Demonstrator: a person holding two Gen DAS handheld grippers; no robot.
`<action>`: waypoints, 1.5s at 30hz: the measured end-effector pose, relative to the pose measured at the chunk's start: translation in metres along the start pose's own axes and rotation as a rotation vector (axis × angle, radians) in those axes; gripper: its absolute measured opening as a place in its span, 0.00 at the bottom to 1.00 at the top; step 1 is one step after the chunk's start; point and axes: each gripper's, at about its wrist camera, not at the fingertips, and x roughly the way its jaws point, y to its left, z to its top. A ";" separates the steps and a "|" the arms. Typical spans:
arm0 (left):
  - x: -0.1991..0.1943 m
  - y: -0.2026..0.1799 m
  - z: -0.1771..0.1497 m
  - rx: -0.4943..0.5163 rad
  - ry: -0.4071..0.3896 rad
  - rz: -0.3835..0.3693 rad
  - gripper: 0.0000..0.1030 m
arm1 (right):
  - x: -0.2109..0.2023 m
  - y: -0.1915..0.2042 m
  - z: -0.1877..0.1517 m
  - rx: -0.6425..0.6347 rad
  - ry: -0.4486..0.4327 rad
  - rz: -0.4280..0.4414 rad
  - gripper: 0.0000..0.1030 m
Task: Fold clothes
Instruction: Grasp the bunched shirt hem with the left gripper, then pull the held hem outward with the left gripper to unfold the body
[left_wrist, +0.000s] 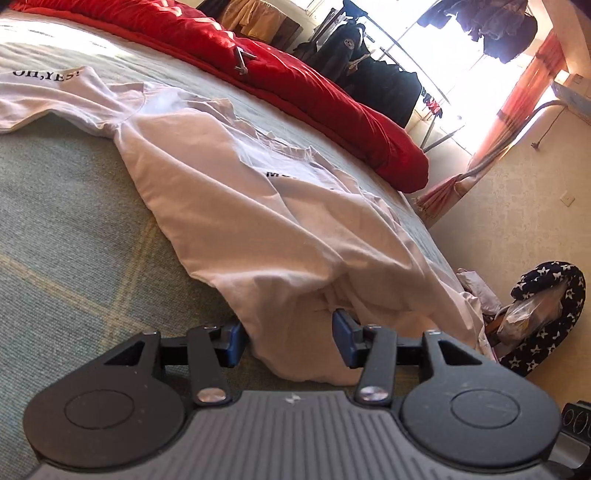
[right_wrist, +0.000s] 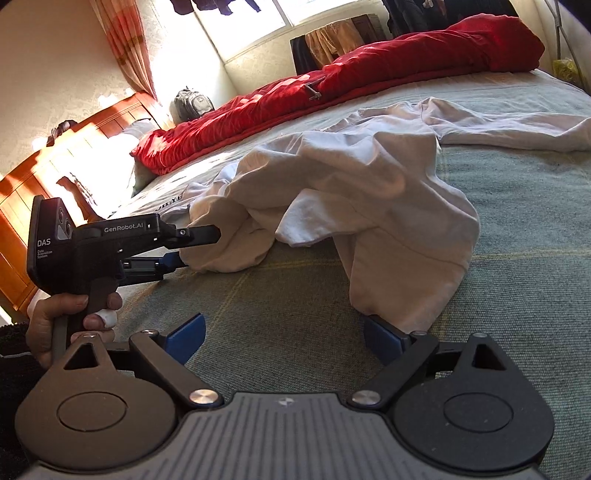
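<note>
Lying rumpled and unfolded across the green checked bed (right_wrist: 517, 229), the white cotton T-shirt (left_wrist: 229, 192) is showing no neat fold. The left gripper (left_wrist: 288, 341) is straddling one bunched edge, jaws apart; the right gripper (right_wrist: 284, 338) is gaping beside another edge, holding nothing.

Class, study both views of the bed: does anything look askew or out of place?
Yes. The white T-shirt lies crumpled and twisted on the bed rather than flat, and a small metal object sits oddly on the red quilt.
</note>
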 end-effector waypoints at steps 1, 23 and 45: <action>0.002 0.000 -0.001 -0.017 -0.004 -0.020 0.46 | 0.001 0.000 -0.001 0.000 -0.001 0.007 0.96; 0.012 0.013 -0.010 -0.181 -0.073 0.027 0.04 | 0.011 0.011 -0.007 -0.084 0.016 -0.039 1.00; -0.087 0.053 0.024 -0.222 -0.207 0.072 0.17 | -0.011 0.050 0.013 -0.130 -0.029 -0.036 1.00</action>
